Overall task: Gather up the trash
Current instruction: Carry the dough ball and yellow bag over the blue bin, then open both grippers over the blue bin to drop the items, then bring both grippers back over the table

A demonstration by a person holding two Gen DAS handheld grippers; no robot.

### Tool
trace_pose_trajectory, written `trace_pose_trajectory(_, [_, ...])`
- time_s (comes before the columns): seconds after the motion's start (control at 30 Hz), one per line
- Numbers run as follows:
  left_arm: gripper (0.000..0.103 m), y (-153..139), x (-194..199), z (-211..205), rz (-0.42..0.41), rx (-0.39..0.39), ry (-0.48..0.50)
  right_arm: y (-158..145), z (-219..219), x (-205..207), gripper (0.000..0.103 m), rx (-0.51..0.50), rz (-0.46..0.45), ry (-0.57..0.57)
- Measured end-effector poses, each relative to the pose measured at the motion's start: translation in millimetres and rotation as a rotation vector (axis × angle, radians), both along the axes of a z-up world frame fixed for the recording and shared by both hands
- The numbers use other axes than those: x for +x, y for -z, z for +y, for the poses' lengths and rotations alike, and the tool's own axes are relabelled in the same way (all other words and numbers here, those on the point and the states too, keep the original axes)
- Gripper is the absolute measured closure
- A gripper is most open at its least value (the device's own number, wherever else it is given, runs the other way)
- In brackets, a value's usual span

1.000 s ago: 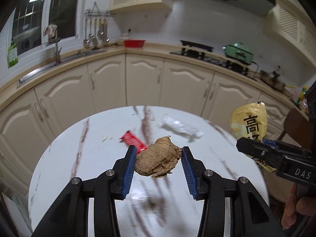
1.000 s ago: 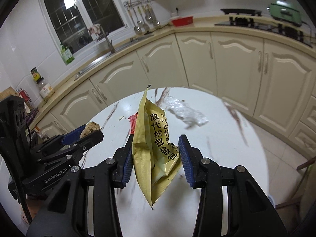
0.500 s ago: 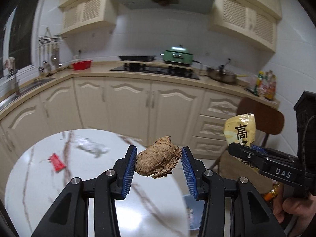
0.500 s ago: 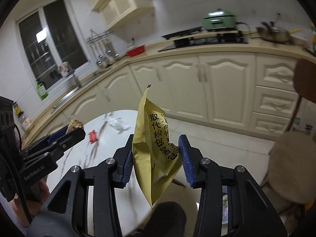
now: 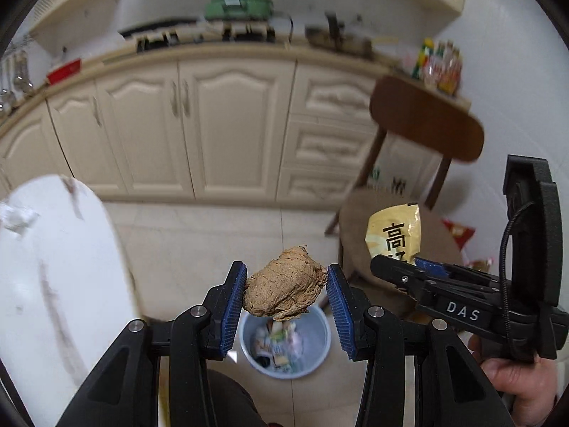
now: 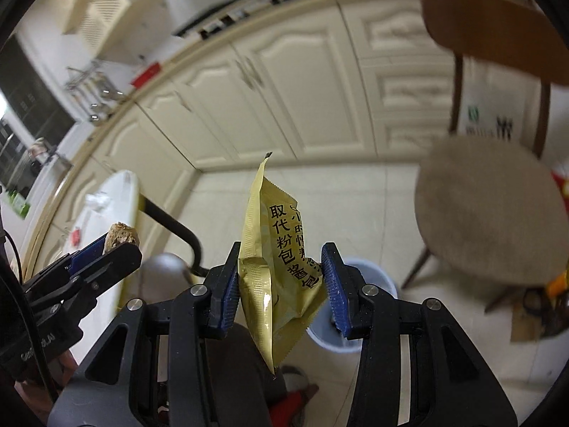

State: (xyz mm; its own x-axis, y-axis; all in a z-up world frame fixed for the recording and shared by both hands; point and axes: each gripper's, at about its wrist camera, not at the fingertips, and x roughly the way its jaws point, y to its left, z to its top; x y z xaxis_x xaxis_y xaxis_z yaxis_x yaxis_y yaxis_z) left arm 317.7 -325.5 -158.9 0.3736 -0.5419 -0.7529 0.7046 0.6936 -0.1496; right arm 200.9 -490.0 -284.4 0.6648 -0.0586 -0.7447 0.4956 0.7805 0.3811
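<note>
Our left gripper point(image 5: 286, 293) clamps a crumpled brown paper wad point(image 5: 284, 293), and our right gripper point(image 6: 280, 284) pinches a yellow sachet point(image 6: 277, 267); both hang in the air over the floor, above the pale blue bin point(image 5: 284, 347). We judge this the carry-to-bin step: next we centre each piece over the rim and let go. The sachet stands upright, long axis vertical, its torn tip up.

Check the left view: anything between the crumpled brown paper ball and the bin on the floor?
Nothing visible. The crumpled brown paper ball, clamped in the left hand-held gripper, hangs over the open pale blue round plastic bin. The bin has no lid, and only trash lies inside.
</note>
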Motion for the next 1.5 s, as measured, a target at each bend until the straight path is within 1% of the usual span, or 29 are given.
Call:
trace_pose_trajectory(0.1, [0.060, 25, 8, -23, 0.048, 0.061, 0.019, 32, -17, -2, 0.062, 0.048, 0.043, 0.019])
trace_pose_trajectory(0.13, [0.060, 30, 22, -29, 0.062, 0.075, 0.022, 46, -24, -4, 0.062, 0.068, 0.058, 0.026])
trace_pose_trajectory(0.2, [0.060, 42, 37, -44, 0.088, 0.107, 0.027, 63, -31, -4, 0.062, 0.088, 0.083, 0.034])
trace_pose_trajectory(0.27, [0.060, 47, 50, -58, 0.104, 0.132, 0.031, 81, -39, -1, 0.062, 0.118, 0.111, 0.040])
trace_pose_trajectory(0.3, [0.057, 52, 52, -62, 0.110, 0.153, 0.030, 88, -41, 0, 0.062, 0.129, 0.122, 0.042])
trace_pose_trajectory(0.33, [0.048, 55, 61, -74, 0.115, 0.167, 0.027, 93, -42, 0, 0.062, 0.133, 0.129, 0.044])
trace_pose_trajectory(0.37, [0.043, 57, 64, -80, 0.120, 0.180, 0.030, 99, -43, 1, 0.062, 0.140, 0.141, 0.048])
trace_pose_trajectory(0.4, [0.034, 60, 65, -83, 0.124, 0.189, 0.027, 106, -45, 1, 0.062, 0.148, 0.153, 0.052])
trace_pose_trajectory(0.43, [0.028, 62, 71, -93, 0.124, 0.198, 0.026, 110, -48, 2, 0.061, 0.153, 0.160, 0.053])
trace_pose_trajectory(0.47, [0.025, 63, 74, -97, 0.119, 0.207, 0.025, 115, -49, 3, 0.060, 0.162, 0.169, 0.053])
trace_pose_trajectory(0.5, [0.021, 63, 75, -99, 0.112, 0.217, 0.024, 119, -49, 4, 0.058, 0.166, 0.178, 0.055])
trace_pose_trajectory(0.57, [0.016, 62, 75, -105, 0.091, 0.231, 0.019, 125, -52, 4, 0.046, 0.178, 0.185, 0.063])
trace_pose_trajectory(0.6, [0.013, 59, 74, -104, 0.078, 0.236, 0.011, 126, -52, 6, 0.027, 0.188, 0.185, 0.066])
trace_pose_trajectory(0.63, [0.012, 66, 78, -121, 0.069, 0.239, 0.003, 127, -53, 6, 0.008, 0.196, 0.185, 0.076])
trace_pose_trajectory(0.67, [0.011, 64, 77, -121, 0.062, 0.238, -0.005, 127, -54, 5, 0.002, 0.197, 0.185, 0.094])
trace_pose_trajectory(0.73, [0.010, 61, 72, -118, 0.047, 0.232, -0.014, 126, -55, 3, 0.000, 0.199, 0.184, 0.121])
trace_pose_trajectory(0.8, [0.008, 53, 65, -112, 0.029, 0.225, -0.015, 124, -55, 2, 0.000, 0.186, 0.209, 0.147])
trace_pose_trajectory(0.9, [0.001, 39, 53, -98, 0.016, 0.205, -0.016, 113, -54, 1, 0.000, 0.143, 0.231, 0.170])
trace_pose_trajectory(1.0, [0.001, 21, 45, -79, 0.010, 0.194, -0.025, 99, -51, 1, 0.000, 0.125, 0.221, 0.176])
trace_pose_trajectory(1.23, [0.001, -22, 29, -27, -0.024, 0.128, -0.063, 48, -28, 6, 0.000, 0.058, 0.154, 0.156])
trace_pose_trajectory(1.5, [0.001, -73, 10, 72, -0.085, 0.006, -0.139, -26, 17, 20, 0.000, -0.032, 0.043, 0.091])
